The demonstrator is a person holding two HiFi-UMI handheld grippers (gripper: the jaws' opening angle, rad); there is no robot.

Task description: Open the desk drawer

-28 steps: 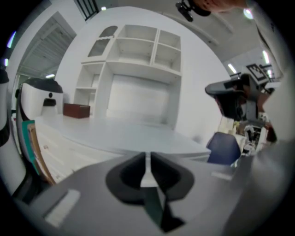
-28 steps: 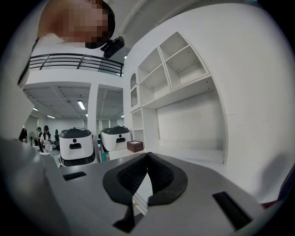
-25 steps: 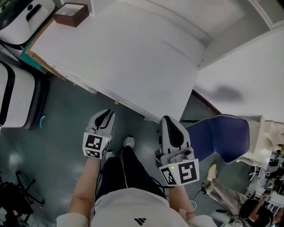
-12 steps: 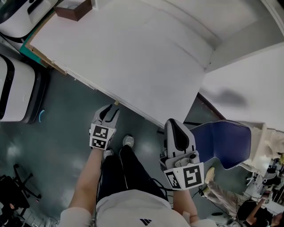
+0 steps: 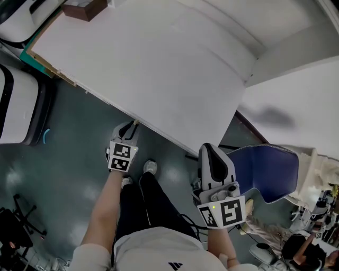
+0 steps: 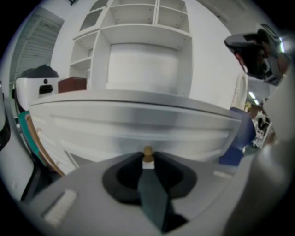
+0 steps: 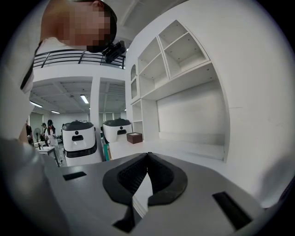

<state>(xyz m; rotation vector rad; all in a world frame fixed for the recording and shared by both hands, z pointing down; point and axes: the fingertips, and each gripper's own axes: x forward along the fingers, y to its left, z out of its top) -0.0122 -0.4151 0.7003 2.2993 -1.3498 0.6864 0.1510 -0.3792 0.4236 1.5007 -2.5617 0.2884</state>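
The white desk [image 5: 159, 69] fills the upper head view. Its drawer front [image 6: 138, 126] runs across the left gripper view, with a small brass knob [image 6: 147, 150] in the middle. From the head view the knob [image 5: 136, 122] pokes out under the desk's near edge. My left gripper [image 5: 133, 126] reaches up to it. Its jaws are closing, and the knob sits between the tips of the left gripper [image 6: 147, 155], which touch it on both sides. My right gripper [image 5: 207, 149] hovers by the desk's near right corner. The right gripper [image 7: 147, 156] has its tips together and holds nothing.
A blue chair [image 5: 265, 169] stands right of my right gripper. White machines [image 5: 16, 111] stand on the floor at the left, and a brown box [image 5: 85, 8] sits at the desk's far left corner. The person's legs and shoes [image 5: 151, 167] are below the desk edge. Shelves [image 6: 143, 41] rise behind the desk.
My left gripper has moved from clear of the desk edge up to the knob, and its tips now sit around it. The right gripper has barely shifted.
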